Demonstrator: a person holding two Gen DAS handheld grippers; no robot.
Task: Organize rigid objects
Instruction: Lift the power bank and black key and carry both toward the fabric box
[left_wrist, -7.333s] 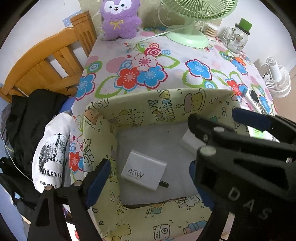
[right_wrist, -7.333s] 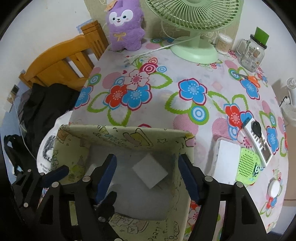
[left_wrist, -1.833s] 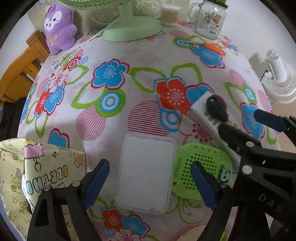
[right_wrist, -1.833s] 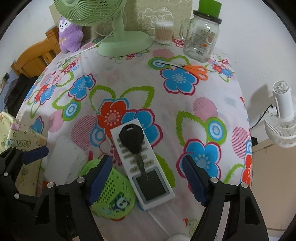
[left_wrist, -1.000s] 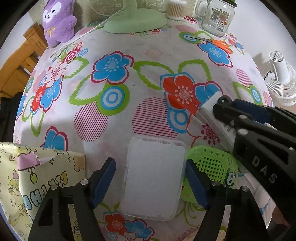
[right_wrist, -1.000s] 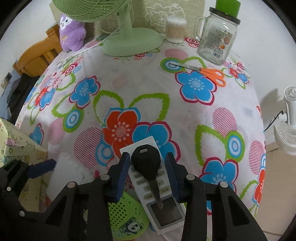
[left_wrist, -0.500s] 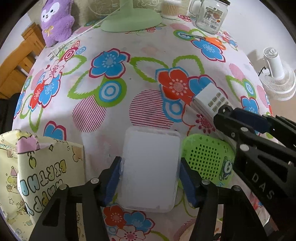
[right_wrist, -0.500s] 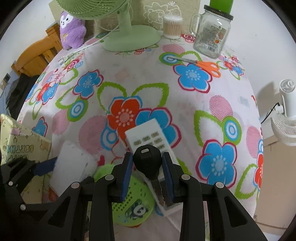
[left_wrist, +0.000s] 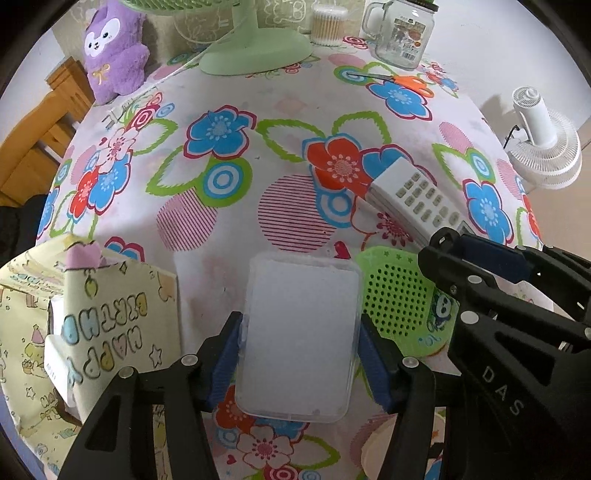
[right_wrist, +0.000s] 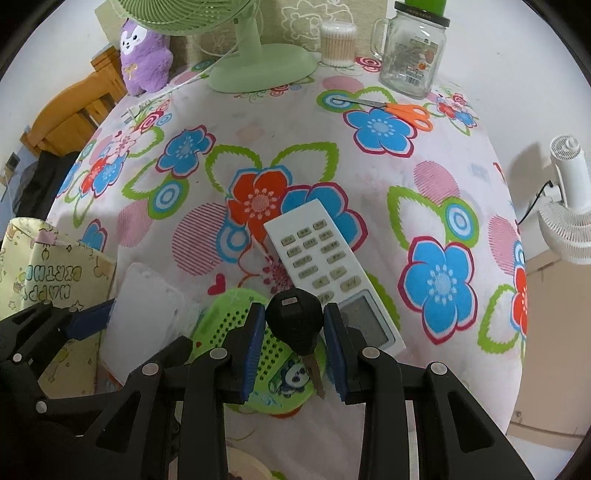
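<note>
A floral tablecloth (left_wrist: 288, 122) in red, blue and green is seen; the perforated green case (left_wrist: 397, 302) lies at 3 o'clock.

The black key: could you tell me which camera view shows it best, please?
The right wrist view shows it best: the black key sits in plain sight, clamped by its head in the right gripper, its metal blade pointing toward the camera. In the left wrist view the key is hidden; only the right gripper's black frame shows.
</note>
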